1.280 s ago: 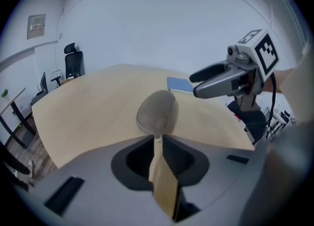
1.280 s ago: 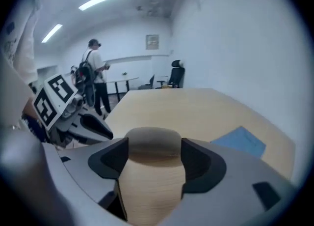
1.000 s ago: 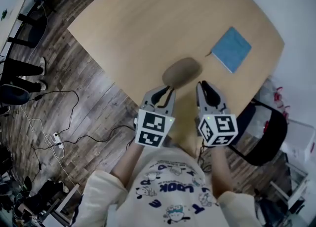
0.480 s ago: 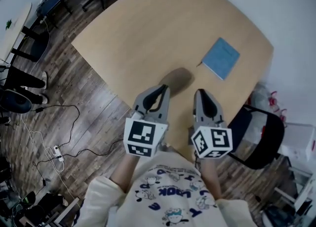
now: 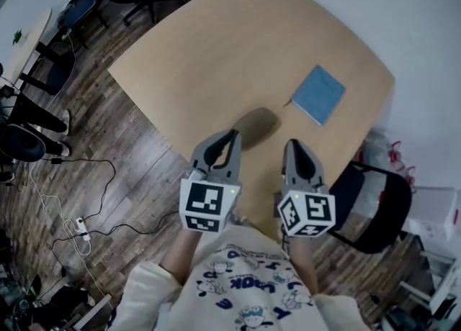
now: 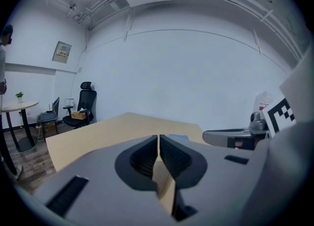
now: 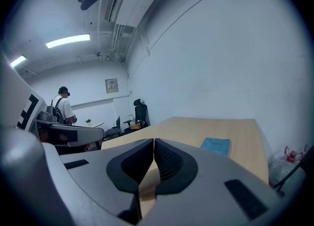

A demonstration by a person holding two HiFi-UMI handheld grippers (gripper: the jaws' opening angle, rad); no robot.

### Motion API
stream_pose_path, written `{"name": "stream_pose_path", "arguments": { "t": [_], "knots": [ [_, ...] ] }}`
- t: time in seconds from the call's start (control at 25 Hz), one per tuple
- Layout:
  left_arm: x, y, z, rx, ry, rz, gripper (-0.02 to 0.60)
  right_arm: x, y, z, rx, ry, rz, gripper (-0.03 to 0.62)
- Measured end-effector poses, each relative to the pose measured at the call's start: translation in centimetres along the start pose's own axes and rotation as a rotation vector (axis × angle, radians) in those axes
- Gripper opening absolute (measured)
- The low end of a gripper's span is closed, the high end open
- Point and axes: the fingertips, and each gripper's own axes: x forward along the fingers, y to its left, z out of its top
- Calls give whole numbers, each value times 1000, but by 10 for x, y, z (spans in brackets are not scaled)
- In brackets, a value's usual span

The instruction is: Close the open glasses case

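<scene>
Head view: wooden floor (image 5: 137, 171) lies far to the left of the glasses case (image 5: 258, 122). The case is a rounded brown shape, seemingly shut, and rests on the worktop (image 5: 216, 42) near the person's edge. The left gripper (image 5: 232, 135) is held clear of the worktop at the case's left end. Its fingers have just been closing and meet with nothing between them. The right gripper (image 5: 292, 144) sits right of the case and nearer the person, fingers likewise just drawn together — empty. Further right of the case, apart from it, lies a blue notebook (image 5: 318, 94). Beyond the worktop's corner stands a black chair (image 5: 374, 207).
</scene>
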Motion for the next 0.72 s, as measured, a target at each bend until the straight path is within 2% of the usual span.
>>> {"name": "stream_pose_path", "arguments": {
  "t": [0.72],
  "knots": [
    [-4, 1, 2, 7, -11, 16, 14, -4, -3, -1, 0, -3, -17, 7]
  ]
}}
